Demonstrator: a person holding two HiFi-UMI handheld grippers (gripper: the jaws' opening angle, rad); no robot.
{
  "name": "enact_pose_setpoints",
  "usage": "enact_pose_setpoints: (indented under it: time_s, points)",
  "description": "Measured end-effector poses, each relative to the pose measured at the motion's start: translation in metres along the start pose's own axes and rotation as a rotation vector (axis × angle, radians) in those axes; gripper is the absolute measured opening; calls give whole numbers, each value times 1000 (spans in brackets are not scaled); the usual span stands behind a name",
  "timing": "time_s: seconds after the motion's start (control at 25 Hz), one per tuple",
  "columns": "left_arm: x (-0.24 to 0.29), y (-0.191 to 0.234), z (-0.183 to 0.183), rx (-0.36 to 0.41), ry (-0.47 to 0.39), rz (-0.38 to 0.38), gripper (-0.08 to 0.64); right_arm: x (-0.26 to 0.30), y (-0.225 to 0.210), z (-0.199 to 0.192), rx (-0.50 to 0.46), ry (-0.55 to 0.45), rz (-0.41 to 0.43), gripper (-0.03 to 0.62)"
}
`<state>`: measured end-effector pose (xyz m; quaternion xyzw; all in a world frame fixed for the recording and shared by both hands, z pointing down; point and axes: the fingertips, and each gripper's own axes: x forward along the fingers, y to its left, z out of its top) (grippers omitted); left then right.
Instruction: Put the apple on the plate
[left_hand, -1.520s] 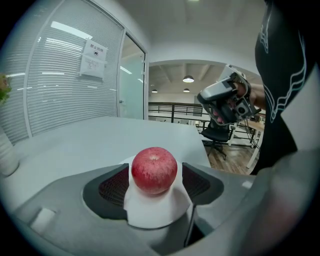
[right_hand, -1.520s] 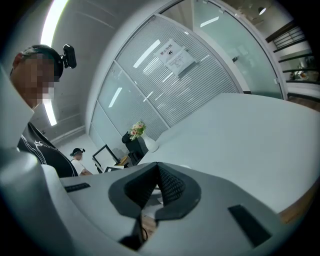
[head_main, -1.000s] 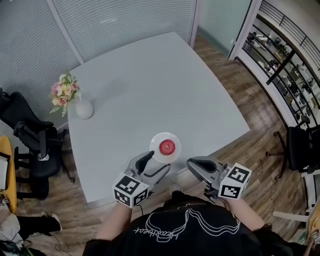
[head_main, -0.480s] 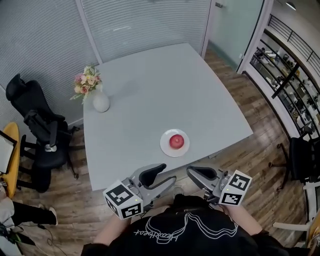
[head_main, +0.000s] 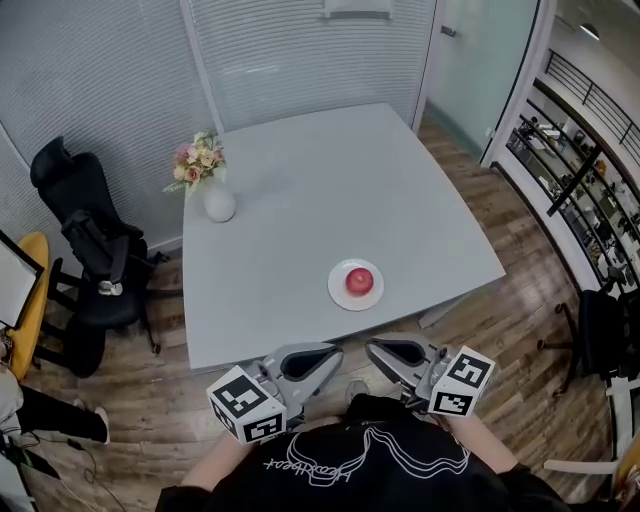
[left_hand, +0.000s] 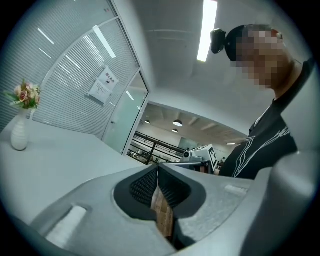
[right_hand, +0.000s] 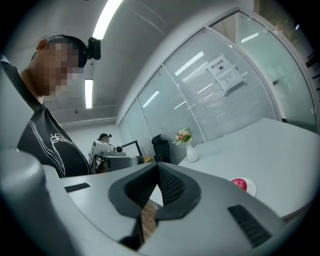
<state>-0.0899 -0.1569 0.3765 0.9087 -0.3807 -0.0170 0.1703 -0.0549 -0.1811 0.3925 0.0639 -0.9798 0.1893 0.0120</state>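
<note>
Near the front edge of the worktop (head_main: 300, 190), the apple (head_main: 359, 281) sits on the plate (head_main: 339, 293), roughly at its middle, so the task looks done. Both tools hang off the worktop, close to the person's body and well apart from the plate. The left tongs (head_main: 320, 355) are pressed together with nothing between the pads, and the right tongs (head_main: 383, 351) are likewise pressed together on nothing.

Little is left to go wrong, but the plate lies close to the worktop's edge. A careless swing of either tool past that edge could nudge the plate toward the floor. A knock on the apple itself would likely roll it over the low rim, since nothing holds it in place.

The apple is round and has no real long axis. It seems to rest upright, yet its stem is too small to make out, so which way it points cannot be told.
</note>
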Motion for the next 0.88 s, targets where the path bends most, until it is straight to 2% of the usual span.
enact_pose_setpoints:
  time_s: [0.32,0.52,0.88]
  points:
    - [-12,-4,5,21,-14,41,17,-3,14,4,4,-31,17,8]
    - [-12,-9,8,66,15,57,17,-12,11,11,27,-52,4,8]
    - [-16,-17,8,63,-3,72,17,-14,26,12,1,-46,36,8]
